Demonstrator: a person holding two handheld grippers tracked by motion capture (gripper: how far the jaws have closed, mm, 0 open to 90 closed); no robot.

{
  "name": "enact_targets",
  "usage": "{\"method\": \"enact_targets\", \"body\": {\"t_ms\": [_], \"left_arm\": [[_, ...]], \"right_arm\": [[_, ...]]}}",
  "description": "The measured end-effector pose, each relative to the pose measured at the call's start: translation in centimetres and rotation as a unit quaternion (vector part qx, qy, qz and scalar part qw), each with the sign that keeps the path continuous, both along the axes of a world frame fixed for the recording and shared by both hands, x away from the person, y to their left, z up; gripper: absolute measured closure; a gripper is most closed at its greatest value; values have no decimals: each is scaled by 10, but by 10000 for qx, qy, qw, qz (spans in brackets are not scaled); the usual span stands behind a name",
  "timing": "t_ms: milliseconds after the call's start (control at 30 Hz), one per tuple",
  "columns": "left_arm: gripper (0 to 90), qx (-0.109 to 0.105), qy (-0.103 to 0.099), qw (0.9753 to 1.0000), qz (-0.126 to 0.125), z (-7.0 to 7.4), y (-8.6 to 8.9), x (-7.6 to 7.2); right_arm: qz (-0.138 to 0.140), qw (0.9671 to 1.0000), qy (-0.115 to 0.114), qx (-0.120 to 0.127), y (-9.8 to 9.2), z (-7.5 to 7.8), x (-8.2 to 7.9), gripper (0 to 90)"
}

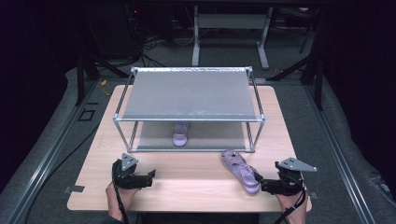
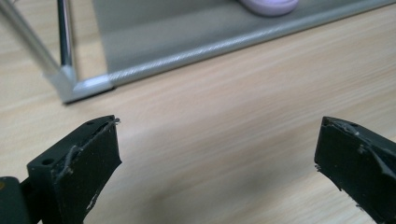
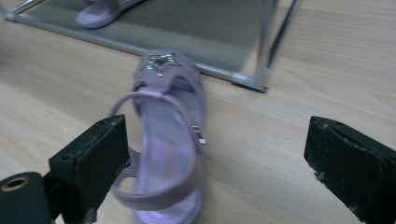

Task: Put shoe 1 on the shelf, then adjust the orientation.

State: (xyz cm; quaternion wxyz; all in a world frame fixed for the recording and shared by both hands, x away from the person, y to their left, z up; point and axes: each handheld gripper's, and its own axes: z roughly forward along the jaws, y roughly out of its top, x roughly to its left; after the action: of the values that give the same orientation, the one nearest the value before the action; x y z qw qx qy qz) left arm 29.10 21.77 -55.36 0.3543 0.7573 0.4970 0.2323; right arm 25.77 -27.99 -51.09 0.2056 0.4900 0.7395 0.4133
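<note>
Right gripper (image 1: 258,181): jaws spread wide, just beside the lilac sandal (image 1: 241,171) (heel end).
Left gripper (image 1: 150,177): released, over bare table (image 1: 187,179).
Second sandal (image 1: 180,136): on the rack's (image 1: 187,119) lower shelf.

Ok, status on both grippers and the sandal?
Left gripper open, holding nothing. Right gripper open at sandal heel. Sandal flat on table. Nothing in the way.

Each hand grips a black gripper: the left gripper (image 1: 150,176) and right gripper (image 1: 258,179) carry grey three-cornered plates with small holes; black cables trail back; the blocky black jaws show scuffed, chipped pale edges.
</note>
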Motion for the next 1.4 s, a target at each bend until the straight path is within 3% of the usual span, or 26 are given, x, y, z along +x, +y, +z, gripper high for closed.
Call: {"method": "enact_targets", "body": {"t_ms": [100, 233, 433, 533, 667, 767, 967, 1100, 1267, 1400], "left_arm": [[0, 13, 75, 10000, 56, -5, 5, -1], [0, 67, 121, 9999, 82, -9, 6, -1], [0, 189, 218, 9996, 30, -12, 4, 1], [0, 231, 237, 9995, 0, -12, 1, 1], [0, 269, 224, 9994, -53, -9, -2, 0], [0, 281, 169, 9995, -35, -10, -2, 0], [0, 230, 76, 9997, -11, -6, -2, -3], [0, 256, 113, 9996, -89, -4, -6, -3], [0, 216, 12, 9997, -65, 0, -6, -6], [0, 232, -2, 9997, -96, 4, -6, -7]], "right_arm": [[135, 9998, -9, -169, 14, 2, -3, 60], [330, 9993, 91, -165, 27, -5, -3, 55], [276, 9987, 230, -353, 37, -18, -1, 56], [340, 9984, 266, -361, 41, -23, 0, 91], [290, 9974, 358, -551, 47, -32, 1, 139], [158, 9964, 423, -712, 49, -36, 2, 190], [98, 9965, 390, -729, 49, -38, -1, 265], [136, 9964, 403, -739, 49, -39, -1, 268], [143, 9965, 381, -731, 49, -41, 0, 270], [158, 9963, 344, -768, 48, -41, -2, 379]]}}
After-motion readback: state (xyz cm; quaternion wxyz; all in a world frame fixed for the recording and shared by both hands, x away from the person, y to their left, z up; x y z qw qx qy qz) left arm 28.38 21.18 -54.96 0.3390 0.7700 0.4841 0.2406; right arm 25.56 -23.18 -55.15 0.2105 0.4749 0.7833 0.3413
